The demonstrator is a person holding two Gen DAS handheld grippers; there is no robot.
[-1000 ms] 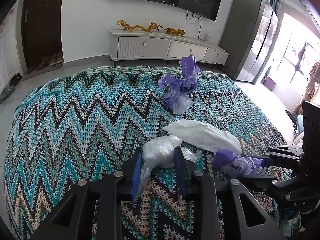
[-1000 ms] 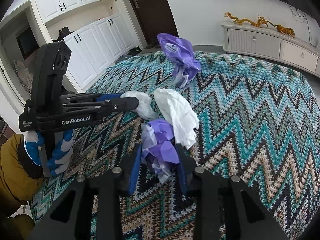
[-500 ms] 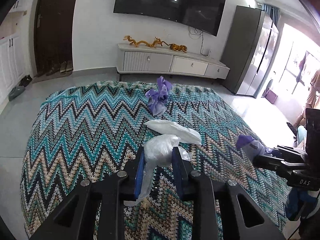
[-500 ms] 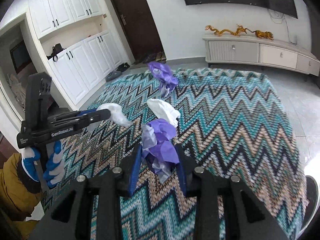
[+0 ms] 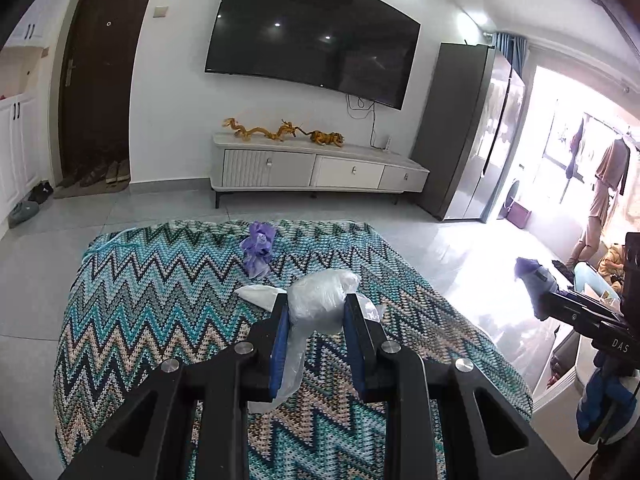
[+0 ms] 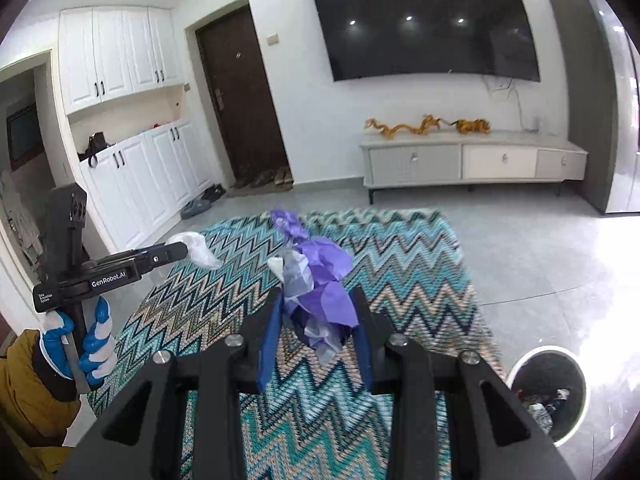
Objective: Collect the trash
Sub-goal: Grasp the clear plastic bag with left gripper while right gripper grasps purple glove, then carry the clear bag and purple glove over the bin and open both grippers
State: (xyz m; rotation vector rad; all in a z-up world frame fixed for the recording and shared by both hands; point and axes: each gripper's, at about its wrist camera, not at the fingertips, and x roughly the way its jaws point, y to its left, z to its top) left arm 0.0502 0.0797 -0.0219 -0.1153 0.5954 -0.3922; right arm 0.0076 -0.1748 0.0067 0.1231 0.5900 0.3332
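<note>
My left gripper is shut on a crumpled clear plastic bag, held high above the zigzag rug. My right gripper is shut on a wad of purple and white wrapper, also lifted off the rug. A white plastic bag and a second purple wrapper lie on the rug beyond. From the right wrist view the left gripper shows at the left with its clear bag. In the left wrist view the right gripper is at the right edge.
A round white trash bin with rubbish inside stands on the tile floor at the rug's near right corner. A white TV cabinet lines the far wall under a television. White cupboards and a gloved hand are at the left.
Both grippers have risen well above the rug, each carrying its trash; the rug and leftover pieces now look smaller and farther. The trash bin has come into the right wrist view.
</note>
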